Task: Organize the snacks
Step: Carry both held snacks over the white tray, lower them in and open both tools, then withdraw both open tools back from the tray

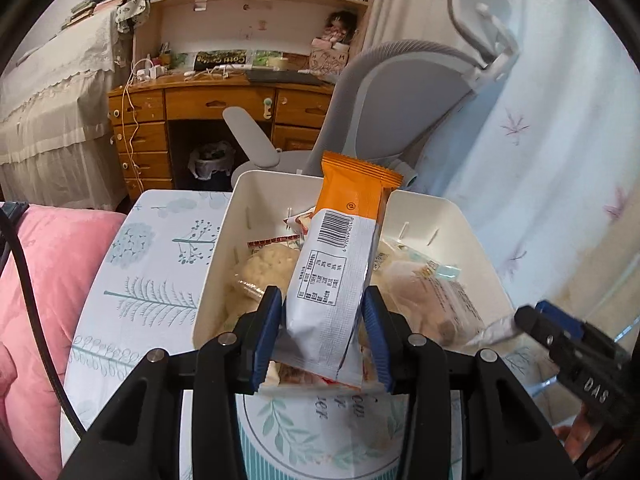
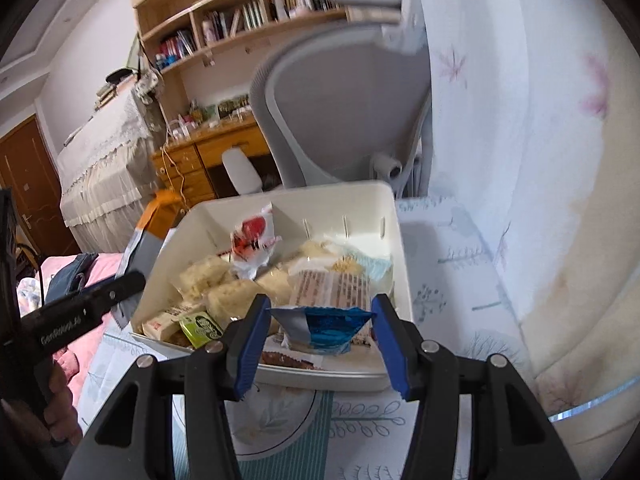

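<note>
Left wrist view shows our tabletop (image 1: 132, 280) under a tree-print cloth, with the white bin (image 1: 216, 264) on it, already well stocked with wrapped snacks. Most of the sorting looks done, we judge; two packets remain in hand. Our left gripper (image 1: 324, 316) has its fingers (image 1: 267, 332) closed on the orange bar (image 1: 340, 264), held upright above the bin's near edge. Our right gripper (image 2: 320, 328) has its fingers closed round a blue packet (image 2: 326, 330), low over the bin's near end. Both are yet to be released among the rest.
</note>
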A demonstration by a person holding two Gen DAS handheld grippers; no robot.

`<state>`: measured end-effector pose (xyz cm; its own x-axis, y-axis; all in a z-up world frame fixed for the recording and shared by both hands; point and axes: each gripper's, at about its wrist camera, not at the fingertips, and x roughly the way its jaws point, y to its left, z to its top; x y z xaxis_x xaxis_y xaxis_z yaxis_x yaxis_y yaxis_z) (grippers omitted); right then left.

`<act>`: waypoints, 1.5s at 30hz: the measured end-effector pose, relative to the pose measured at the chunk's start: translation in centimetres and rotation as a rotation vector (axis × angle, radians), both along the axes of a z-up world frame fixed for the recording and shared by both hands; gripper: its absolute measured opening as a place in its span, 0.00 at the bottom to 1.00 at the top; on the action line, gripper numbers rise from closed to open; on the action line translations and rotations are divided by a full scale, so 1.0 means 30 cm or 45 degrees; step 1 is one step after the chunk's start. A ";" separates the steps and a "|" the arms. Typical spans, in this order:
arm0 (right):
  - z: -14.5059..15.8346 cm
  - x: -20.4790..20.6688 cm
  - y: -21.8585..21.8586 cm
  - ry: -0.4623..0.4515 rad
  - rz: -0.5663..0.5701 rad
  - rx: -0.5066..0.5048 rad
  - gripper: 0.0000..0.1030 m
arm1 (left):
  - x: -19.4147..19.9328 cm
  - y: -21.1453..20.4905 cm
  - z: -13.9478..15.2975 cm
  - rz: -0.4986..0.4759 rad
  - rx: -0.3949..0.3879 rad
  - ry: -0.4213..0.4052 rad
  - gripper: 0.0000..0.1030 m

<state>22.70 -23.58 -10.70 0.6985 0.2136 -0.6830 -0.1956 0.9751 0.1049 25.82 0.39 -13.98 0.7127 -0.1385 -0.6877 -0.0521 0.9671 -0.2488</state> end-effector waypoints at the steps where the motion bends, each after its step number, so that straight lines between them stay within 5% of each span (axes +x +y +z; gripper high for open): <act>1: -0.007 0.007 -0.001 0.015 -0.001 0.007 0.51 | 0.011 -0.001 -0.008 0.002 -0.004 0.009 0.41; 4: -0.026 0.032 0.000 0.072 -0.007 -0.005 0.61 | 0.040 -0.002 -0.013 0.042 -0.010 0.041 0.56; 12: 0.029 0.033 -0.027 0.164 -0.018 -0.052 0.77 | -0.062 0.023 0.057 0.118 -0.029 0.136 0.74; 18: 0.065 -0.041 -0.064 0.311 -0.043 -0.013 0.85 | -0.210 0.084 0.128 0.104 -0.091 0.275 0.76; 28: 0.021 -0.246 -0.018 0.450 -0.204 0.041 0.87 | -0.437 0.153 0.130 0.071 -0.156 0.442 0.76; 32: 0.044 -0.336 0.050 0.522 -0.164 0.052 0.87 | -0.503 0.140 0.167 0.054 -0.081 0.511 0.76; 35: 0.091 -0.406 0.088 0.525 -0.127 0.078 0.87 | -0.545 0.127 0.229 0.062 0.006 0.508 0.79; 45: 0.355 -0.594 0.171 0.443 -0.017 0.011 0.95 | -0.647 0.044 0.455 -0.035 0.062 0.357 0.89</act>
